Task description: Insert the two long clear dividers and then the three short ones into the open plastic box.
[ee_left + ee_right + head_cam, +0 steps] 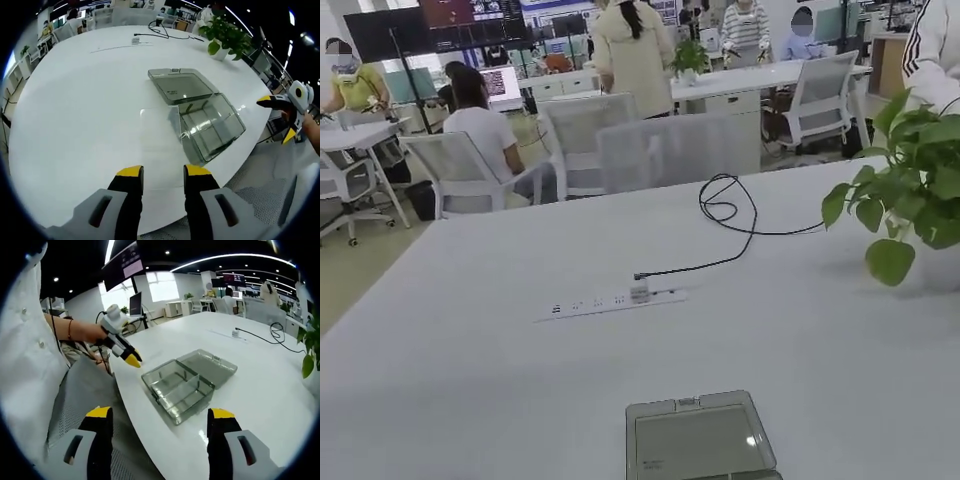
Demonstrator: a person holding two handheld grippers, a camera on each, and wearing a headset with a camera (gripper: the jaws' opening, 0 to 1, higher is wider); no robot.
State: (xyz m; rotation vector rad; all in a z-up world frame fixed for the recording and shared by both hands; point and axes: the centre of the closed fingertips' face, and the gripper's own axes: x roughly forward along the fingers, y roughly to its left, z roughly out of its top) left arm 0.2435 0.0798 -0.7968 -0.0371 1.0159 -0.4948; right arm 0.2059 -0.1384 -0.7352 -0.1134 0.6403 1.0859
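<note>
Left gripper view: open plastic box (pixel 212 125) near the table (pixel 75 110) edge, both tools empty.
Box base is clear, with its lid (pixel 182 85) folded back flat on the table on the far side. A faint clear divider (pixel 159 130) sits just beside the base's left edge; cannot tell whether it lies flat or leans. The left hand-held gripper (pixel 164 172) hovers short of the table edge, jaws at a narrow gap with nothing between them. The right hand-held gripper (pixel 160 413) is spread wide and empty, held off the table on the box's other side, facing the box. Whether any partition already stands inside the base cannot be told. In the head view, a power strip (pixel 612 301) with a black cable (pixel 725 215) lies mid-table, and a potted plant (pixel 910 210) is at the right.
</note>
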